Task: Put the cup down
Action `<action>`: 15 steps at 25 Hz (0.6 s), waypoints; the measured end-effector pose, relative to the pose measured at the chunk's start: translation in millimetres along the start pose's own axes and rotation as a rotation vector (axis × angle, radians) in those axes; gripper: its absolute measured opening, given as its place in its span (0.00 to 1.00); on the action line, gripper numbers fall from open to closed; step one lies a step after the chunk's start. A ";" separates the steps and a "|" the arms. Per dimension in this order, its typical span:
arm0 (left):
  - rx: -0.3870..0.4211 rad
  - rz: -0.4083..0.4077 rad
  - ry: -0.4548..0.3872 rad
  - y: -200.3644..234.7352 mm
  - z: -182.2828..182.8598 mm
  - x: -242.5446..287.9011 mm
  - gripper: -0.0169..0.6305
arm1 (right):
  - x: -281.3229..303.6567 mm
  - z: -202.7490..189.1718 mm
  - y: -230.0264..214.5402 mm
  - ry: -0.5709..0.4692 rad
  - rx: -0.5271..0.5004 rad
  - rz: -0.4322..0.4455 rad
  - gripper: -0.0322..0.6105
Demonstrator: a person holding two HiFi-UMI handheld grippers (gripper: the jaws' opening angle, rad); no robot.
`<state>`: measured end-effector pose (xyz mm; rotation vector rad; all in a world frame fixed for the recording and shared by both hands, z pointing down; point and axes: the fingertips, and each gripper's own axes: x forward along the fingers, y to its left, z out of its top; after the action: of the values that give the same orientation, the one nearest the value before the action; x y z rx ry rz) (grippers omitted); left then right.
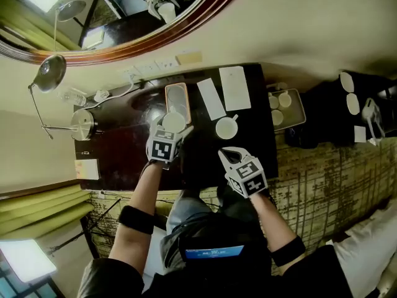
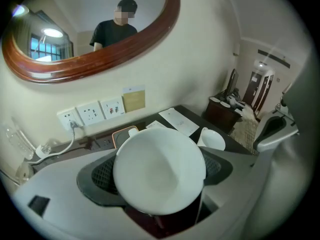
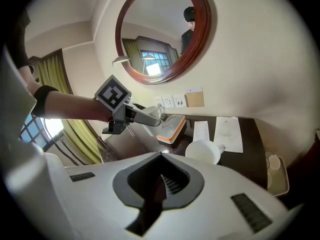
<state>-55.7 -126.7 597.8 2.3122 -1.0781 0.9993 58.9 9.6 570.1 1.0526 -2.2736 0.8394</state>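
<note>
Left gripper view: the left gripper (image 1: 172, 129) is gripping a white cup (image 2: 160, 159) between its wide-set jaws, with the cup's round face turned toward the camera. It appears to be carrying the cup above the dark desk (image 1: 124, 160). An orange-rimmed tray (image 1: 177, 101) is lying just ahead of and below this gripper. The right gripper (image 3: 162, 184), its jaws closed together on nothing, is hovering alongside. A 2nd white cup (image 1: 227, 128) is standing just ahead of its tips. Judged progress: the cup is being held, while lowering and releasing it are remaining.
</note>
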 end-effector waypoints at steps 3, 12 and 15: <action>-0.040 -0.015 0.009 -20.5 -14.2 -8.2 0.71 | -3.2 -3.6 0.5 0.005 -0.013 0.007 0.05; -0.055 -0.023 0.003 -58.5 -44.7 -3.7 0.72 | -10.3 -21.3 -9.8 0.010 -0.042 0.002 0.05; -0.054 -0.024 0.014 -64.4 -53.4 5.2 0.72 | -13.2 -22.6 -11.6 0.016 -0.045 -0.004 0.05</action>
<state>-26.4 -56.8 633.7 2.2667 -1.0559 0.9636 79.8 26.1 580.9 1.0263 -2.2660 0.7888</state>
